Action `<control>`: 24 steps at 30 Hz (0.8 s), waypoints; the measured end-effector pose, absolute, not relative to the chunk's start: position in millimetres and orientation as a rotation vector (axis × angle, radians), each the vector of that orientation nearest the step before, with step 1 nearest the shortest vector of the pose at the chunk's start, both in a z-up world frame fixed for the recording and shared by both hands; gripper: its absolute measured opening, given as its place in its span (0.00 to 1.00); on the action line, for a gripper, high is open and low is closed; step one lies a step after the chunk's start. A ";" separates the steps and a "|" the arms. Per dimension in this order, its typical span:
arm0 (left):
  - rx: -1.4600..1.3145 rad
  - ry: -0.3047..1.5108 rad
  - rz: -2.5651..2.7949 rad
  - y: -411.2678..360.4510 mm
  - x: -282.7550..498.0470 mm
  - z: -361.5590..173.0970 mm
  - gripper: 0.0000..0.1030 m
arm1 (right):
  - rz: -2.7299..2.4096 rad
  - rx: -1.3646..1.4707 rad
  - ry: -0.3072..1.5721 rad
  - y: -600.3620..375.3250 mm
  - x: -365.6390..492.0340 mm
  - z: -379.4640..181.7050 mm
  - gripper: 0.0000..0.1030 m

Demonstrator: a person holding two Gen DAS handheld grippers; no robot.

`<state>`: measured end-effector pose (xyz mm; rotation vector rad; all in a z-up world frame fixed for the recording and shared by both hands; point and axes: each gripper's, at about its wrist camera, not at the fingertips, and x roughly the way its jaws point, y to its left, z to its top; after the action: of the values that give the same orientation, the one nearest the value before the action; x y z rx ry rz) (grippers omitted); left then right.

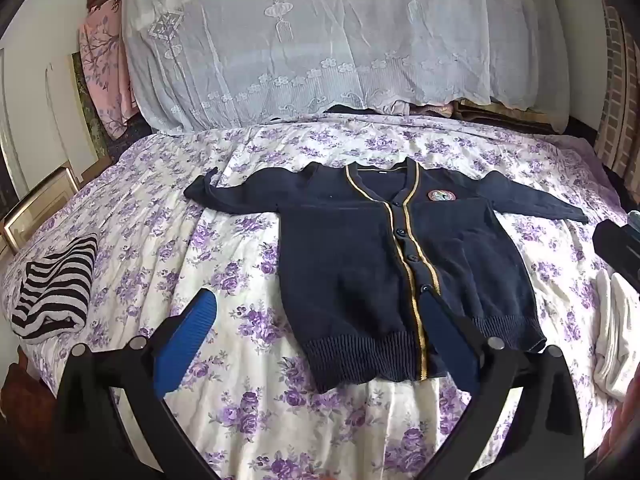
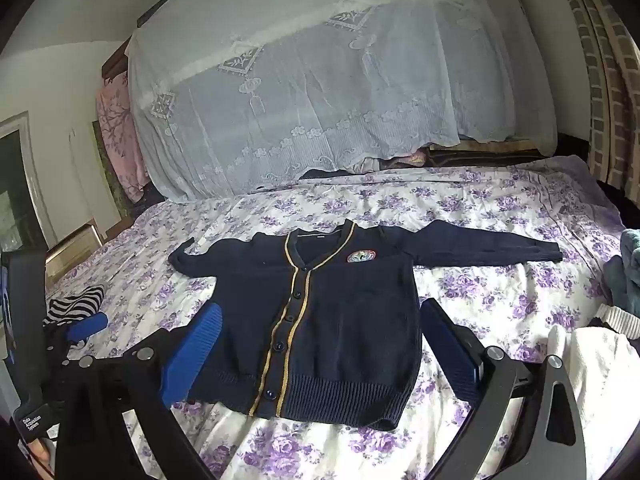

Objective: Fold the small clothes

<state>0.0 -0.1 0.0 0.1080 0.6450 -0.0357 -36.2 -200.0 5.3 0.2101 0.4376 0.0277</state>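
A small navy cardigan point(image 1: 360, 264) with gold trim, buttons and a round chest badge lies flat, face up, on the floral bed sheet point(image 1: 248, 408), both sleeves spread out sideways. It also shows in the right wrist view point(image 2: 344, 320). My left gripper point(image 1: 318, 316) is open and empty, hovering above the cardigan's hem, blue pads wide apart. My right gripper point(image 2: 320, 330) is open and empty, hovering over the cardigan's lower body. The left gripper also shows at the left edge of the right wrist view point(image 2: 86, 326).
A folded black-and-white striped garment point(image 1: 54, 292) lies on the bed's left side. White clothes point(image 1: 616, 336) and a teal item point(image 2: 630, 268) lie at the right edge. A lace-covered pile point(image 1: 320, 40) rises behind the bed. Picture frames point(image 1: 36, 204) lean at the left.
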 end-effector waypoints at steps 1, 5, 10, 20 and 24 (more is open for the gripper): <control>0.106 0.644 -0.037 0.0 -0.1 0.1 0.96 | 0.027 0.210 0.438 -199.9 -36.2 5.3 0.97; 0.111 0.640 -0.029 0.4 0.7 -0.4 0.96 | 0.028 0.217 0.445 -200.2 -35.4 5.1 0.97; 0.124 0.627 -0.024 -2.6 -4.5 2.5 0.96 | 0.031 0.220 0.442 -200.3 -35.4 5.3 0.97; 0.108 0.636 -0.019 5.2 -3.4 2.5 0.96 | 0.030 0.216 0.442 -199.8 -34.7 5.6 0.97; 0.110 0.636 -0.021 7.2 -3.2 1.7 0.96 | 0.031 0.216 0.442 -199.7 -34.4 5.6 0.97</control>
<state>-3.2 7.2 1.7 0.1104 0.6362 -0.0210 -34.4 -199.7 5.6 0.2157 0.4420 0.0312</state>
